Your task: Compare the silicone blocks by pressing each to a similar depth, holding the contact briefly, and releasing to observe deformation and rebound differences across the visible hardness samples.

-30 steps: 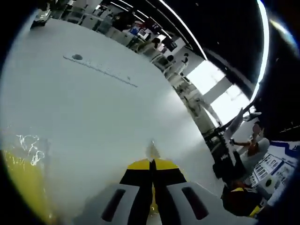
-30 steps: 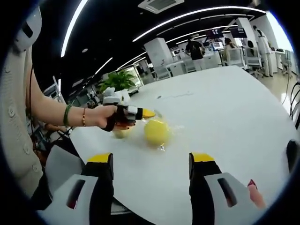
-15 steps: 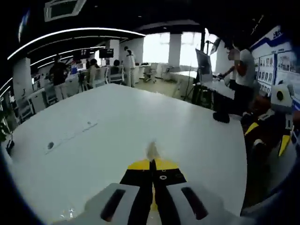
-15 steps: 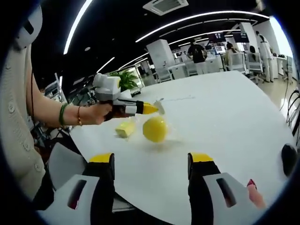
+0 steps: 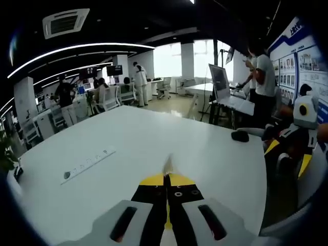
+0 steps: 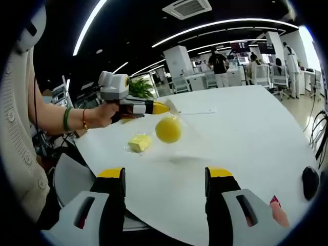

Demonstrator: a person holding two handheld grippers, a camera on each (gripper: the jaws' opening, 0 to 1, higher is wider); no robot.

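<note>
In the right gripper view, a hand holds my left gripper (image 6: 160, 107) above the white table (image 6: 246, 133), shut on a pinch of clear wrapper. A round yellow silicone ball (image 6: 168, 129) hangs in that wrapper just below the tip, off the table, with its shadow underneath. A small pale yellow block (image 6: 139, 143) in its own clear wrap lies on the table to the left. In the left gripper view the left gripper (image 5: 166, 177) has its jaws pressed together, and a scrap of clear film (image 5: 167, 165) sticks out past them. My right gripper (image 6: 165, 177) stands open near the table's front edge, holding nothing.
A black mouse (image 6: 310, 182) lies at the table's right edge, also seen as the mouse (image 5: 239, 136). A long white strip (image 5: 87, 165) lies flat on the table (image 5: 128, 143). A plant (image 6: 139, 87), desks and standing people are beyond. A person's sleeve fills the left.
The left gripper has risen from the table, lifting the yellow ball by its wrapper. Its view swung up from the tabletop to the room. The right gripper stayed open and still.
</note>
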